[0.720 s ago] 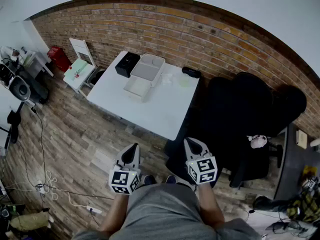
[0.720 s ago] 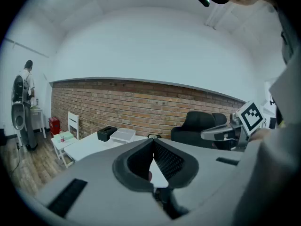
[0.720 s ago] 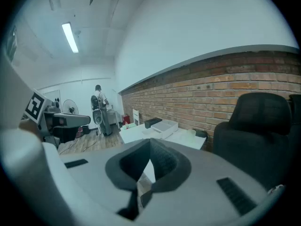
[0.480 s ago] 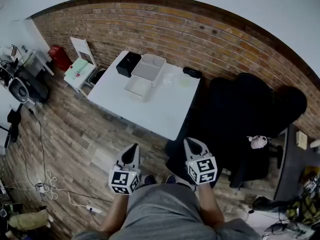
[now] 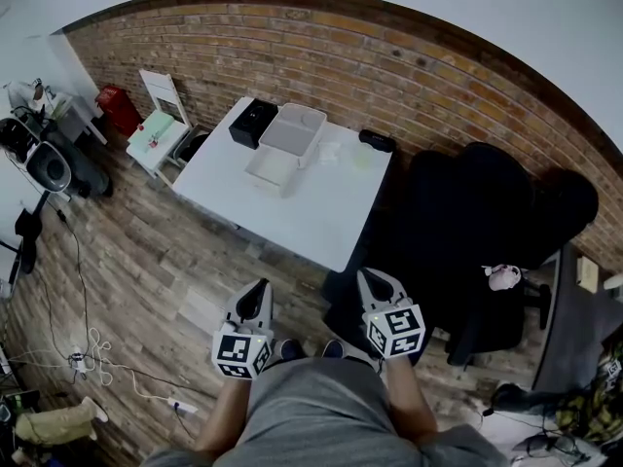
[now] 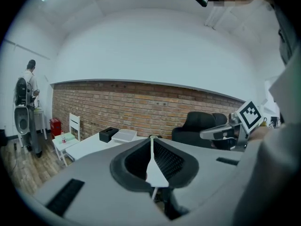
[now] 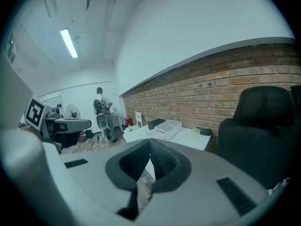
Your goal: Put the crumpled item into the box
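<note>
The open grey box (image 5: pixel 292 129) stands at the far end of the white table (image 5: pixel 302 212), with its lid (image 5: pixel 271 168) lying flat in front of it. Just right of the box lies a small pale item (image 5: pixel 329 151), too small to make out. Both grippers hang well short of the table, in front of the person's body. The left gripper (image 5: pixel 256 290) and the right gripper (image 5: pixel 373 278) are shut with nothing between the jaws. The left gripper view shows its closed jaws (image 6: pixel 151 138) pointing toward the box (image 6: pixel 124 135). From the right gripper (image 7: pixel 150 141) the box (image 7: pixel 168 126) is also far ahead.
A black box (image 5: pixel 251 123) sits left of the grey box, a greenish cup (image 5: pixel 362 159) and a black object (image 5: pixel 376 140) to its right. A black office chair (image 5: pixel 477 232) stands right of the table, a white chair (image 5: pixel 161 120) left. A person (image 6: pixel 29 107) stands by equipment far left.
The head view has drifted slightly, so the table sits a little higher and further right in the picture. Both grippers stay in the same place, still shut.
</note>
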A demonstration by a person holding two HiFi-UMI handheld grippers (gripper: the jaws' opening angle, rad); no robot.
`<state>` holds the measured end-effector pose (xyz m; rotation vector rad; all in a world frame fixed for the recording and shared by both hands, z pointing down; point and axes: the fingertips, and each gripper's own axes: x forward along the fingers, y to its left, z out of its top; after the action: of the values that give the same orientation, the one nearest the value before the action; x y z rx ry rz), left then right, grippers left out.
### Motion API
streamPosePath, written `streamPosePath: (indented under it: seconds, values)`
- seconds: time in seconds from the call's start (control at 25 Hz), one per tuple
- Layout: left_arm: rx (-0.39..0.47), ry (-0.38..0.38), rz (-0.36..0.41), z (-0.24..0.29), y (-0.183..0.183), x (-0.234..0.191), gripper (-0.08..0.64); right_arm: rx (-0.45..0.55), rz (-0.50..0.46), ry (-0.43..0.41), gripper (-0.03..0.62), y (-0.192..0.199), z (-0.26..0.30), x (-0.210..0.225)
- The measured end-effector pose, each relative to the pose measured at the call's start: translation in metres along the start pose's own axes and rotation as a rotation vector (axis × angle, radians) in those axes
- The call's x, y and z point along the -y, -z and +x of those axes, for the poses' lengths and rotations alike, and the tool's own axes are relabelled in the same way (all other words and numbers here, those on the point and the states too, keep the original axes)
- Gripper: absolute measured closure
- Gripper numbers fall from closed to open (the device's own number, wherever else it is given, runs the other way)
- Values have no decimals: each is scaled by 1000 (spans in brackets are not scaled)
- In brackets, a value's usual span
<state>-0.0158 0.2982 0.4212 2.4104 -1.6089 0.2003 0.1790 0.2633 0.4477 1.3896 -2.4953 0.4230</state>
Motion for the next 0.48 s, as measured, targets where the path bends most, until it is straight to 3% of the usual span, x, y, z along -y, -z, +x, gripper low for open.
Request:
streamPosePath:
  seconds: [0.12,0.2,0.32,0.4,0.48]
  values:
    - [26,-1,5,-2,-6,-2,542,8,-11,12,589,-3,0,0]
    - [23,0,14,-2,-6,-4,425,21,-21,22,588,-6,-1,0]
    - [11,9,18,0,-2,-4,384,42,-33,32,587,-9,-2,0]
    - [9,6,21,0,-1,-5,366,46,-37,21,521,-10,-2,-2]
    - [9,4,21,1,-1,-4,350,46,-40,8,383,-9,-1,-4]
